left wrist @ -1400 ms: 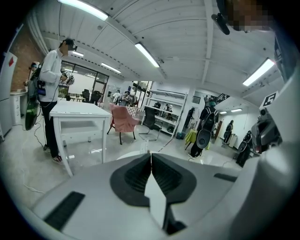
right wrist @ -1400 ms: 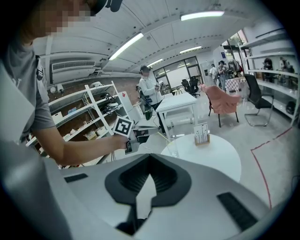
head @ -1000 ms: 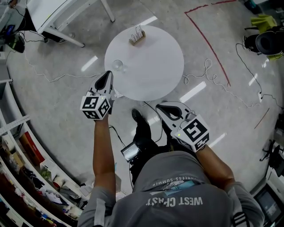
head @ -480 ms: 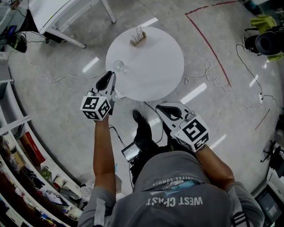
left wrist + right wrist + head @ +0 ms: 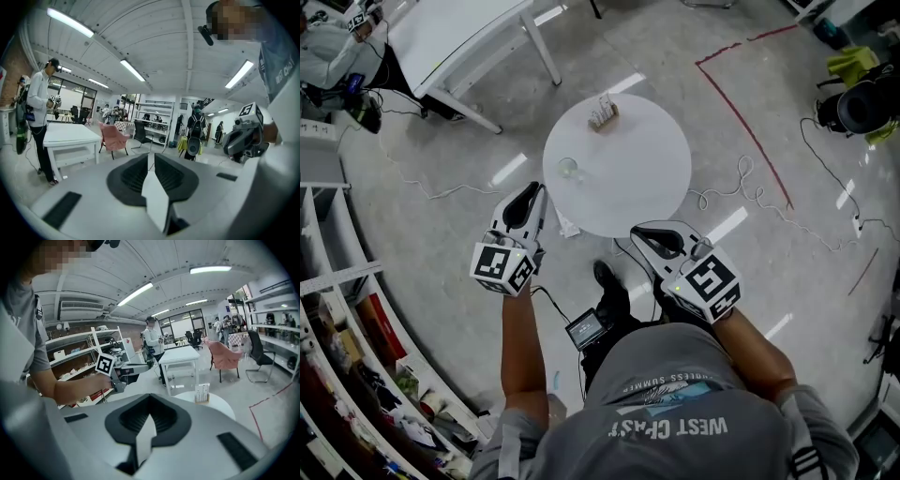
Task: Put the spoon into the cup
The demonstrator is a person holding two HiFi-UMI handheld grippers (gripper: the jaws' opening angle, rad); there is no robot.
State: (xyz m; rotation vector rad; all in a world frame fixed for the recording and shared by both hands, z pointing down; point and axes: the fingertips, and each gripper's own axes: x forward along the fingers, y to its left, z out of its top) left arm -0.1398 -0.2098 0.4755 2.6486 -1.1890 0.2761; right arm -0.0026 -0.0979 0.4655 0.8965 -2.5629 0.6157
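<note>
A small round white table (image 5: 637, 178) stands on the floor ahead of me. On it sits a clear glass cup (image 5: 569, 169) near the left edge. A wooden holder (image 5: 602, 115) with upright utensils stands at the far edge; I cannot make out a single spoon. My left gripper (image 5: 528, 194) hangs shut and empty, off the table and short of the cup. The right gripper (image 5: 650, 232) is also shut and empty, below the table's near edge. The right gripper view shows the table (image 5: 216, 404), the holder (image 5: 202, 393) and the left gripper (image 5: 123, 372).
A long white table (image 5: 459, 37) stands at the upper left with a person beside it. Cables (image 5: 741, 178) and a red tape line (image 5: 750, 103) run over the floor. Shelves (image 5: 337, 309) line the left side. A small device (image 5: 586, 329) lies by my feet.
The table now lies farther from both grippers. The left gripper, earlier at the table's edge beside the cup, has drawn back and lower. Both stay shut.
</note>
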